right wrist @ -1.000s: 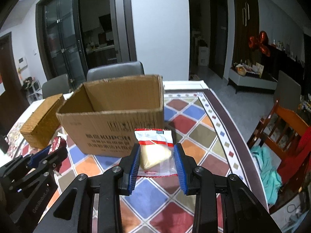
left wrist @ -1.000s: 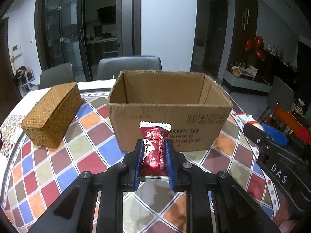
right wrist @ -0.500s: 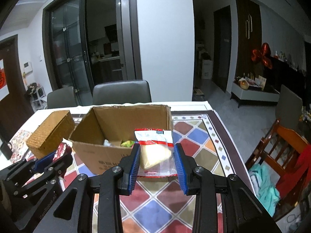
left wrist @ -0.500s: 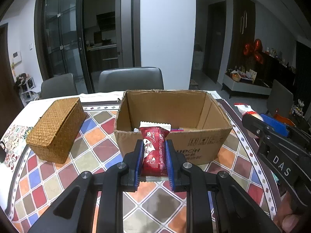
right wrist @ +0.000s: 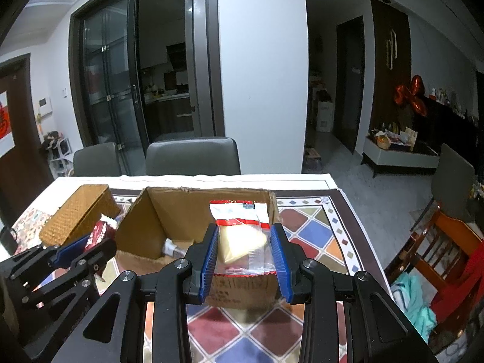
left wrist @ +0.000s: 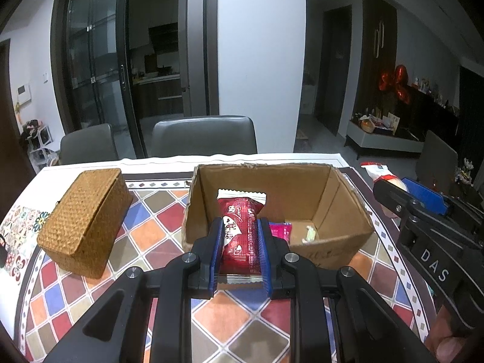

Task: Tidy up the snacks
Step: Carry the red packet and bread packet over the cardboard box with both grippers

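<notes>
while we hover over the box (left wrist: 338,195), left gripper (left wrist: 240,243) clamps a red snack (left wrist: 240,236), right gripper (right wrist: 245,249) a clear packet (right wrist: 242,236).

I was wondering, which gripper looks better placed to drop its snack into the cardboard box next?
Probably the left. The left gripper holds its red packet at the box near wall, the tip over the opening. The right gripper holds its clear packet nearer the box's right corner.

Left gripper (left wrist: 240,243): clamped on red snack packet (left wrist: 240,239), above cardboard box's (left wrist: 341,199) near wall
Inside box: pink packet (left wrist: 279,232), pale wrapper (left wrist: 309,233)
Left of box: wicker box (left wrist: 86,217)
</notes>
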The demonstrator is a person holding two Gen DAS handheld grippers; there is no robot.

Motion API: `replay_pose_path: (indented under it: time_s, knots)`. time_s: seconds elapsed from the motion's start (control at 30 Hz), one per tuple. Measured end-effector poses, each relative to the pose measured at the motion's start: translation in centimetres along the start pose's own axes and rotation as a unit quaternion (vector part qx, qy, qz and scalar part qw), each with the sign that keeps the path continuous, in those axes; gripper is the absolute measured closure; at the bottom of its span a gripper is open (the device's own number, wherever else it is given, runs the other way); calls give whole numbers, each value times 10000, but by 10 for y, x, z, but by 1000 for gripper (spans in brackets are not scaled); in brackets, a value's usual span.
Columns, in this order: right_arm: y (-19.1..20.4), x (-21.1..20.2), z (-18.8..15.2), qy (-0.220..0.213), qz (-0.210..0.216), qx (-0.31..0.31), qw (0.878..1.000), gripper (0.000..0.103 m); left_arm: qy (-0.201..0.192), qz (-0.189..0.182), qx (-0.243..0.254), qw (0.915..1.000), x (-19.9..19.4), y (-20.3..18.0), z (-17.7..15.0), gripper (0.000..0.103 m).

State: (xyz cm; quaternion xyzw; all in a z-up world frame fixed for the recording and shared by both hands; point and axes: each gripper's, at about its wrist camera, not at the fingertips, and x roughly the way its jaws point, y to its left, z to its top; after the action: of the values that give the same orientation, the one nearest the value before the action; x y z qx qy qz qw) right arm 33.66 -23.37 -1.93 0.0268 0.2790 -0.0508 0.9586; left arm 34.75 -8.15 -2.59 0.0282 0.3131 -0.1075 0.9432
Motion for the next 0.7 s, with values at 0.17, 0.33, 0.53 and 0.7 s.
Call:
replay_pose_path:
  time_s: [0.17,0.33,0.53,0.7]
  knots:
    - [2,7,5,-11,-7,-22,10000,67,-12,-35,35,10000,14,1,8,80]
    - [5,24,13,-5,-11,-52,10000,67,10,-49,78,10000,29,2,13,80]
    - [6,40,14,34,-17,-54,10000,67,48,-84,93,9999,46,4,18,80]
    - [7,53,15,107,7,-85,9999,67,94,-98,83,9999,58,5,18,80]
